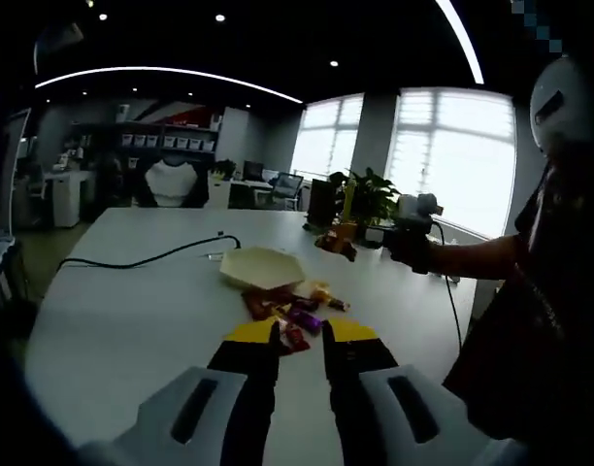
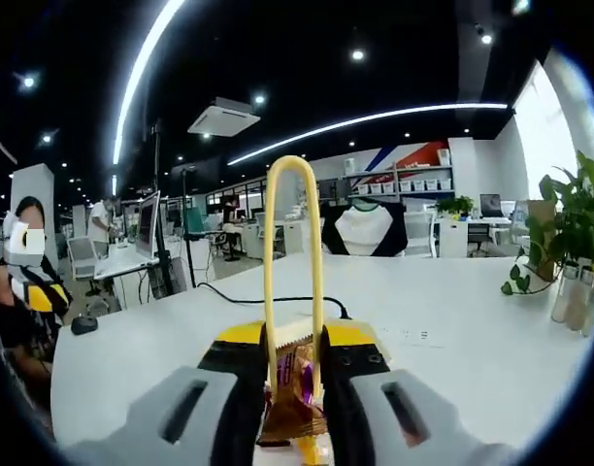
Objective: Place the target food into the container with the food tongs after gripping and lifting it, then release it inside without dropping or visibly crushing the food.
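Observation:
A pile of wrapped candies [image 1: 292, 311] lies on the white table [image 1: 132, 320], just in front of a white hexagonal bowl [image 1: 261, 267]. My left gripper [image 1: 302, 340] hovers short of the pile, open, with nothing between its jaws. Across the table a person's hand holds my right gripper [image 1: 413, 218], with yellow tongs [image 1: 347, 199] and a brown packet [image 1: 336, 245] hanging above the table right of the bowl. In the right gripper view, my right gripper [image 2: 293, 374] is shut on the yellow tongs [image 2: 292, 194], whose arms pinch a brown and purple snack packet [image 2: 292, 393].
A black cable [image 1: 151, 258] runs across the table left of the bowl. A potted plant [image 1: 370, 199] stands at the far edge, and plants in bottles [image 2: 569, 252] stand at the right. Office desks, chairs and a person [image 2: 30, 282] surround the table.

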